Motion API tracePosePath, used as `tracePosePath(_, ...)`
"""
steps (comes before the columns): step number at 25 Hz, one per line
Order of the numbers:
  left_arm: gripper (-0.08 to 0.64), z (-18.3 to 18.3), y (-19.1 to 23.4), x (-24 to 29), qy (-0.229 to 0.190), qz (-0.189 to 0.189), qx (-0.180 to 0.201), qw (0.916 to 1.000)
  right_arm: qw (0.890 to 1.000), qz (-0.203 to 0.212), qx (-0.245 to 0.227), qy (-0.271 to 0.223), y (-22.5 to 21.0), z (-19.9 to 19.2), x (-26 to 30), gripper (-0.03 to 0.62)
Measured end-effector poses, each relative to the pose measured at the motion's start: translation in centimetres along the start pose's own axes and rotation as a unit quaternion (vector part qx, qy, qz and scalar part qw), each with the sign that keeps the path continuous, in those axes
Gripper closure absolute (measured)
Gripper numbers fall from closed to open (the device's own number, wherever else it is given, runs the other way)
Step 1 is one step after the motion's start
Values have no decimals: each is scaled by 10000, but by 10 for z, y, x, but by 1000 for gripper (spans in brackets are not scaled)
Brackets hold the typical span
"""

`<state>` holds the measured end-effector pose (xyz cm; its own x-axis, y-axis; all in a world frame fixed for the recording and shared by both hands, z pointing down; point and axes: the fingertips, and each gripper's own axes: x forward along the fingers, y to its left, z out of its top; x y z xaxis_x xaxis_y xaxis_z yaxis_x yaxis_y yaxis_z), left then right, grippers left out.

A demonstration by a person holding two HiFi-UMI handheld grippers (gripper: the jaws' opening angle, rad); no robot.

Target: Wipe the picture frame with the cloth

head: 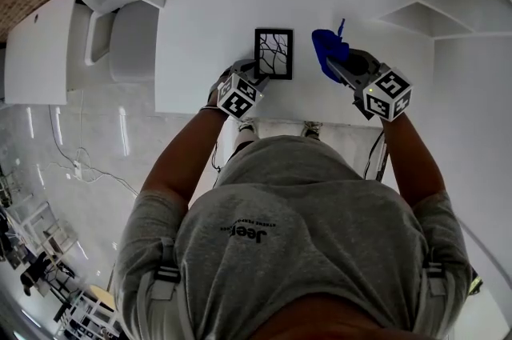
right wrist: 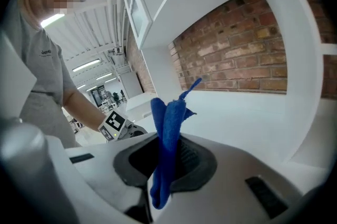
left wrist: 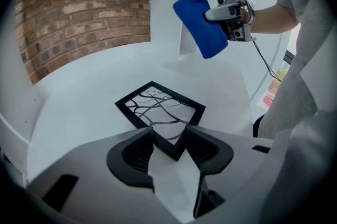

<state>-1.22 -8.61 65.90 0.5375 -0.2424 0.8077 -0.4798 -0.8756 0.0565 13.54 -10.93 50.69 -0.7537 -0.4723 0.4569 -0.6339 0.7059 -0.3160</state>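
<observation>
Two grippers: left gripper fingers apart astride picture frame corner; right gripper fingers clamp cloth.

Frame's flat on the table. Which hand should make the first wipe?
Right. The right gripper is shut on the cloth and hangs in the air beside the frame. The left gripper is open, jaws either side of the frame's near corner, so it probably suits steadying.

A white counter meets a red brick wall. White shelves stand at its right end, a glossy floor below.
</observation>
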Motion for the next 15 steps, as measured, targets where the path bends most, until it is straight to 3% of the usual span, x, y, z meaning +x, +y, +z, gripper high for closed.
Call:
tracePosePath(5,362,0,1,3,-7,18,-26,10000,9953,278,-697,618,-7,6,50,541)
tracePosePath(8,356,1,2,4,45,12,-44,10000,9821,479,-1349,1227,-10,9,92,541)
tracePosePath(11,356,3,1,5,68,22,-55,10000,9536,780,-2030,2082,-10,1,134,541)
tracePosePath(15,356,3,-2,7,91,21,-57,9999,9031,1134,-2804,3048,-5,-15,179,541)
